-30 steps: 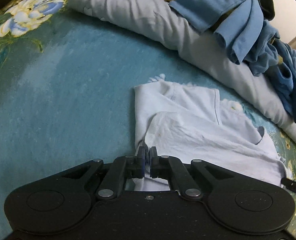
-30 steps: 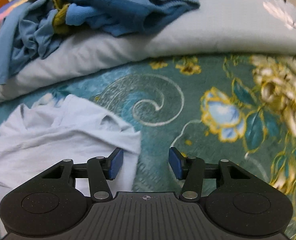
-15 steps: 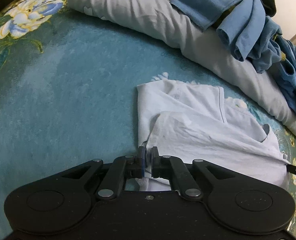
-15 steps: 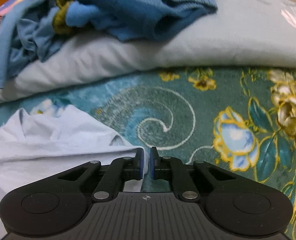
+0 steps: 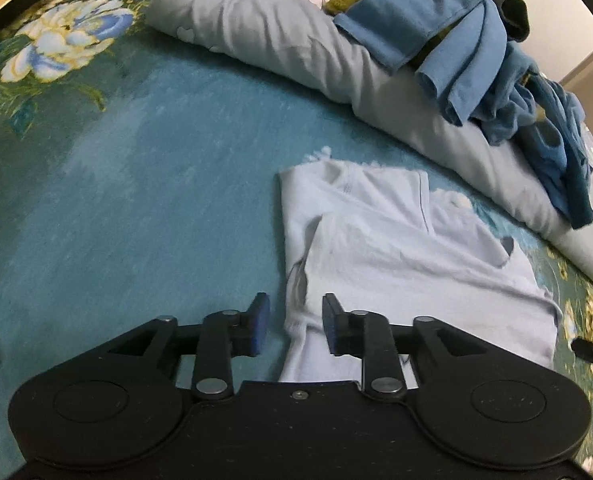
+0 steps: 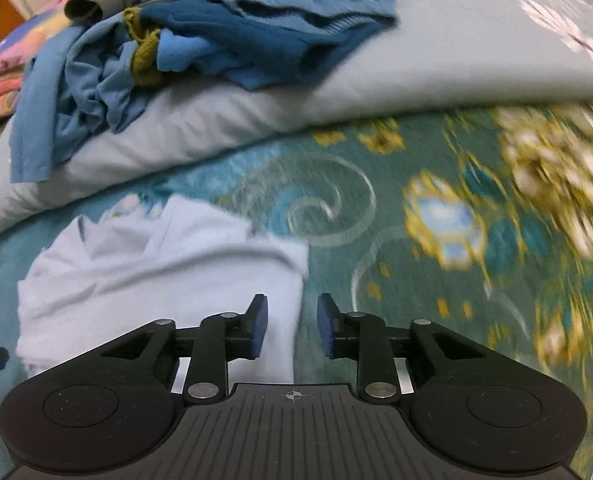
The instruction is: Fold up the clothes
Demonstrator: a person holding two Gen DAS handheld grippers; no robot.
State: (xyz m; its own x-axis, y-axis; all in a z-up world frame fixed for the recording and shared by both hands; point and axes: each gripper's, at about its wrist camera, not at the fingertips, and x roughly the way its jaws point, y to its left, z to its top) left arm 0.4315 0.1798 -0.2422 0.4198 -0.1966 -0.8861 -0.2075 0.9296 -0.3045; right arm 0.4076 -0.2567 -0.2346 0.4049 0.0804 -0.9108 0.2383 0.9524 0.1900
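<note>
Step in hand: letting go after a fold. The pale shirt (image 5: 412, 268) lies folded over on itself on the bed (image 5: 128, 200), and both grippers are releasing the folded edge at its near side.
Shirt, place: flat on the teal flowered bed cover, just in front of the grey quilt (image 5: 264, 36), on which a heap of blue clothes (image 5: 476, 52) waits unfolded.
Left gripper (image 5: 295, 326): part open and opening. The shirt's left edge lies below the gap between the blue pads, but the pads stand clear of the cloth on both sides; it grasps nothing.
Right gripper (image 6: 291, 327): likewise part open and opening. The shirt's right edge (image 6: 292, 280) shows in the gap; the pads do not press on it. Released.
How far along: my guess is that this shirt has one fold done and is not yet a tidy packet; an upper layer sits askew over the lower one, with a sleeve or collar showing at the far side.
Next move calls for: probably a fresh hold on two corners of one side, both grippers closing on all layers together, then carrying that side across evenly so the stack does not slide.
Risk: catching only the top layer would drag the fold open.
</note>
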